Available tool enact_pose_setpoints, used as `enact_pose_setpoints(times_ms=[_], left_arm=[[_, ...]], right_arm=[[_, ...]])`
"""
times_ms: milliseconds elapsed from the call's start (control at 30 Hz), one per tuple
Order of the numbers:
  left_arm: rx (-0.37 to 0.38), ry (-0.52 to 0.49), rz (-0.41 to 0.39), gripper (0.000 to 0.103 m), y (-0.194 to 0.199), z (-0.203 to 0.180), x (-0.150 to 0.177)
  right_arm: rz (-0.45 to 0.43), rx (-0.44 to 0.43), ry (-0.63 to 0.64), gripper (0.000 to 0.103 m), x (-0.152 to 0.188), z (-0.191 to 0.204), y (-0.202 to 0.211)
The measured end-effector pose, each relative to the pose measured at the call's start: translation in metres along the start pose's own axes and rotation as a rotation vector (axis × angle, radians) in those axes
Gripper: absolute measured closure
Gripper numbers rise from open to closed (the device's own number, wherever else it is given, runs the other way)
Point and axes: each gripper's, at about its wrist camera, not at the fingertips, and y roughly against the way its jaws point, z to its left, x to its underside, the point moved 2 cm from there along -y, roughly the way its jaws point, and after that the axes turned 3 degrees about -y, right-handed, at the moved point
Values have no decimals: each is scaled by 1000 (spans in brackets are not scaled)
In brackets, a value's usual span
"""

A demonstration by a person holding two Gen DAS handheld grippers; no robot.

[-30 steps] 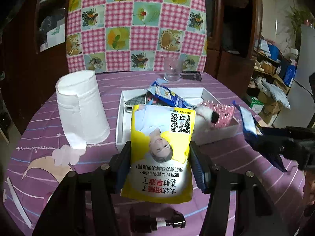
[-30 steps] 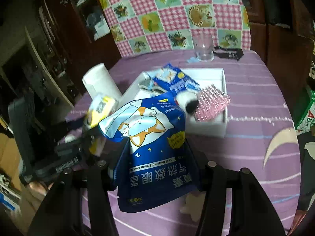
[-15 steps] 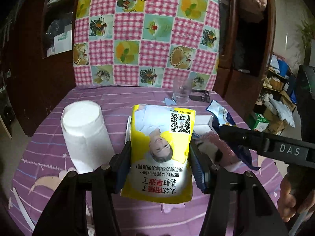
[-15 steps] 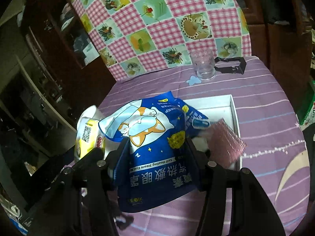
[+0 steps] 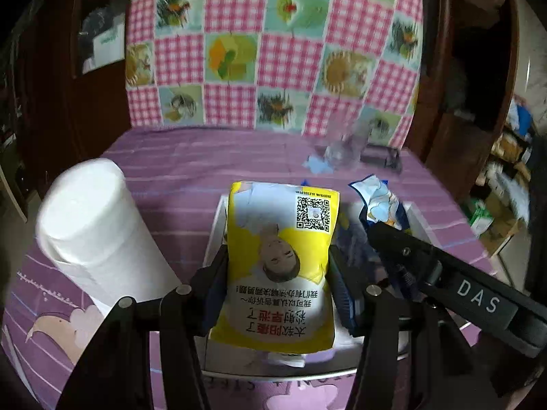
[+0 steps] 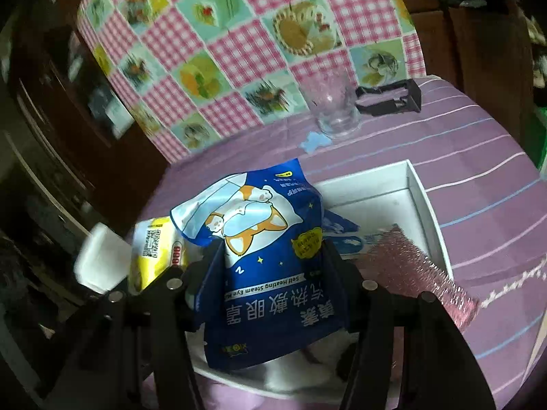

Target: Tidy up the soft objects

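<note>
Both pouches hang over the white box [image 6: 418, 188], ready to drop. The left gripper [image 5: 277, 283] pinches the yellow pouch [image 5: 280, 266]; the right gripper [image 6: 273, 287] pinches the blue pouch [image 6: 270, 256] just beside it. Next, I judge: lower each into the box, then spread the fingers.

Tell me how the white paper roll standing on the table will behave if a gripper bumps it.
The paper roll stands tall on end, so it would probably tip, then roll. It looks soft and light, likely to dent rather than break.
</note>
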Motion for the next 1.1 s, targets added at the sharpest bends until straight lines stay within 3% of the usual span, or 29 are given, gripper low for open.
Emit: enact_pose_setpoints(times_ms=[167,300,400,467,567,633,733,1000,1100], left_arm=[[-75,-43,47,49,-19,0,8],[-42,35,116,45,-30,14,11],[-20,60,93,34,-26,19,9],[-4,67,52,22,-18,19,8],[18,77,24,22,-11,20,6],[28,83,27,22,-11,21,4],[26,99,31,22,-11,25,2],[51,73,-11,21,7,16,-5],[65,56,-19,21,14,10,-6]], right_arm=[[66,20,-3,45,9,-13,-22],[59,34,14,39,13,-16,-25],[30,-52,-4,24,12,-15,-21],[8,-119,-28,19,10,-14,-16],[-15,-223,-100,12,6,-15,-8],[-42,-248,-141,10,2,-17,-4],[-89,-203,-147,9,-2,-19,5],[-88,-66,-10,9,-6,-6,12],[-83,-54,7,9,-6,-5,12]])
